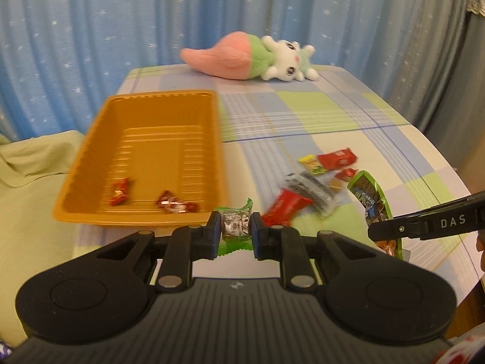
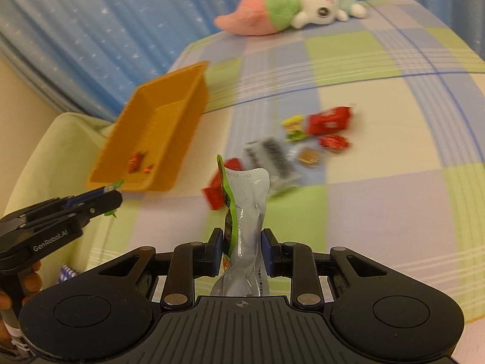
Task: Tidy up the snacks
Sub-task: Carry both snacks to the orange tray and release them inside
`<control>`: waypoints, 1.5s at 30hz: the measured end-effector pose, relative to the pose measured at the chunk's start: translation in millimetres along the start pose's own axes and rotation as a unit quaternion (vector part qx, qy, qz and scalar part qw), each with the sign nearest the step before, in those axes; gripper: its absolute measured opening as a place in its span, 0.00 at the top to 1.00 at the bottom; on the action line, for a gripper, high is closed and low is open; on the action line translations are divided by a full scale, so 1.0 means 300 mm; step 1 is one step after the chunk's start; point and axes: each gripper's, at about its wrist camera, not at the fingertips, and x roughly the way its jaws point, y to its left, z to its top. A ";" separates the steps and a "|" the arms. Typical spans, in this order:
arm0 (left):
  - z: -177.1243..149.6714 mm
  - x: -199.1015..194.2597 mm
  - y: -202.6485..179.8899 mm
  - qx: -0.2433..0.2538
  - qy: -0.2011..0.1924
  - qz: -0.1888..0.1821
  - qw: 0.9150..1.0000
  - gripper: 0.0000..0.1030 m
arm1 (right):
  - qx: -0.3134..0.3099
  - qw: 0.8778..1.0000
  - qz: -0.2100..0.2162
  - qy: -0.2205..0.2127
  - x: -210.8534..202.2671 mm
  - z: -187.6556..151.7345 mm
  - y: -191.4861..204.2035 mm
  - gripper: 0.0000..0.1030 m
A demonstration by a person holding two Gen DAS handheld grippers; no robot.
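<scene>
Left tongs (image 1: 235,231) clamp a small green-wrapped candy (image 1: 235,227), right at the picture's six o'clock, just this side of the orange tray (image 1: 91,157). Two red candies (image 1: 121,192) lie on the tray floor. Toward three o'clock from the tongs, a loose pile of snack packets (image 1: 315,182) sits on the checked bedcover (image 1: 303,112), and the right tongs (image 1: 376,231) poke in at the edge. A plush toy (image 1: 251,57) lies up at twelve.

Over to the right wrist view: right tongs (image 2: 241,251) grip a tall silver-and-green pouch (image 2: 245,227), standing upright. The tray (image 2: 185,115) sits at ten o'clock, the packets (image 2: 303,139) at one, the left tongs (image 2: 113,195) at nine with green wrapper showing.
</scene>
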 end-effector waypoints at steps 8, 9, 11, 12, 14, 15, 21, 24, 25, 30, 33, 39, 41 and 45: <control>0.011 -0.031 0.180 -0.019 -0.009 0.031 0.999 0.82 | -0.020 0.999 0.046 0.002 0.095 0.055 0.191 0.73; 0.016 -0.031 0.203 -0.020 -0.010 0.033 0.999 0.82 | -0.021 0.998 0.051 0.003 0.110 0.063 0.216 0.73; 0.029 -0.029 0.248 -0.020 -0.012 0.037 0.999 0.82 | -0.022 0.998 0.061 0.003 0.139 0.080 0.259 0.73; 0.037 -0.025 0.268 -0.019 -0.013 0.040 0.999 0.82 | -0.022 0.998 0.066 0.003 0.153 0.089 0.279 0.73; 0.053 -0.017 0.307 -0.015 -0.014 0.043 0.999 0.82 | -0.023 0.997 0.072 0.002 0.184 0.106 0.321 0.73; 0.061 -0.013 0.325 -0.013 -0.015 0.044 0.999 0.82 | -0.023 0.997 0.072 0.000 0.199 0.115 0.338 0.73; 0.118 0.043 0.417 -0.011 -0.012 0.040 0.999 0.82 | -0.016 0.998 0.068 -0.008 0.295 0.180 0.411 0.73; 0.146 0.074 0.445 -0.008 -0.013 0.036 0.999 0.82 | -0.010 0.998 0.056 -0.014 0.341 0.220 0.427 0.73; 0.156 0.086 0.451 -0.006 -0.013 0.034 0.999 0.82 | -0.009 0.999 0.051 -0.016 0.354 0.233 0.432 0.73; 0.203 0.153 0.478 -0.001 -0.010 0.023 1.000 0.82 | -0.006 0.999 0.024 -0.022 0.428 0.292 0.443 0.73; 0.227 0.192 0.484 0.004 -0.007 0.018 1.000 0.82 | -0.005 1.000 0.006 -0.020 0.474 0.314 0.443 0.73; 0.261 0.259 0.494 0.005 0.001 0.013 1.000 0.82 | 0.003 1.000 -0.018 -0.017 0.546 0.352 0.428 0.73; 0.267 0.274 0.499 0.003 0.003 0.011 1.000 0.82 | 0.008 1.000 -0.021 -0.016 0.562 0.364 0.422 0.73; 0.277 0.300 0.503 0.001 0.006 0.007 1.000 0.82 | 0.011 0.999 -0.027 -0.017 0.583 0.386 0.412 0.73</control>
